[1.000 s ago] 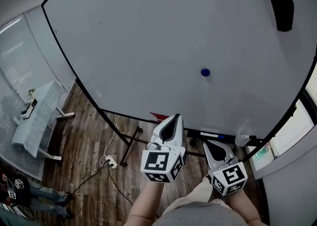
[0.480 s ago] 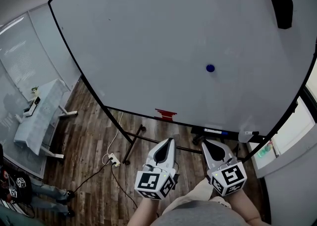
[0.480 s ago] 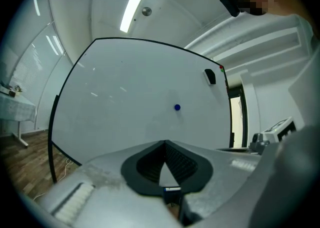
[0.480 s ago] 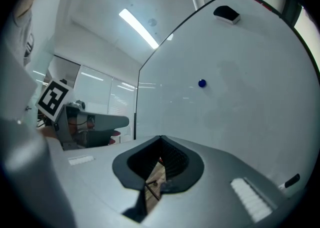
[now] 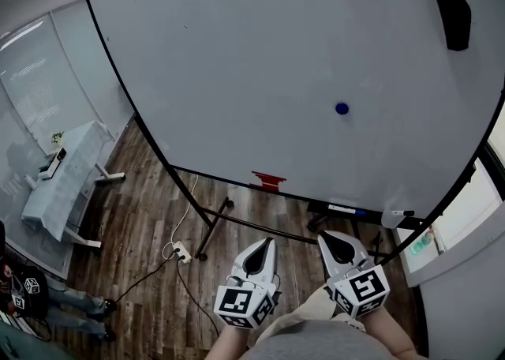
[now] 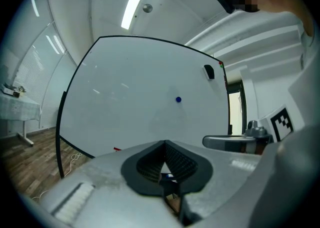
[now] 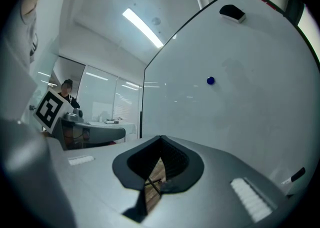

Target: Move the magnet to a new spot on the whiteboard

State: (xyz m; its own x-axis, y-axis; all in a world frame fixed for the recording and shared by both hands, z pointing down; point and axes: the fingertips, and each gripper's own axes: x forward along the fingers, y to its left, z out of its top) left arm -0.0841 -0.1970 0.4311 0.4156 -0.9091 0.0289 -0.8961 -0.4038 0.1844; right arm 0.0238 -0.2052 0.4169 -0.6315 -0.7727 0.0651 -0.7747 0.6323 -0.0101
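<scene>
A small round blue magnet (image 5: pixel 342 108) sticks to the large whiteboard (image 5: pixel 237 66), right of its middle; it also shows as the blue magnet (image 6: pixel 178 99) in the left gripper view and the blue magnet (image 7: pixel 210 80) in the right gripper view. Both grippers hang low, close to my body and well short of the board. My left gripper (image 5: pixel 262 246) is shut with nothing in it, and my right gripper (image 5: pixel 334 240) beside it is shut and empty too. Neither touches the magnet.
A black eraser (image 5: pixel 453 17) sits at the board's upper right. A red item (image 5: pixel 268 180) and markers (image 5: pixel 347 210) lie on the board's bottom ledge. The board's stand legs (image 5: pixel 213 224) and a power strip with cable (image 5: pixel 180 254) are on the wood floor. A white table (image 5: pixel 59 185) stands at left.
My left gripper has dropped down and back toward my body, away from the board. The right gripper has barely moved. The magnet stays in place on the board.
</scene>
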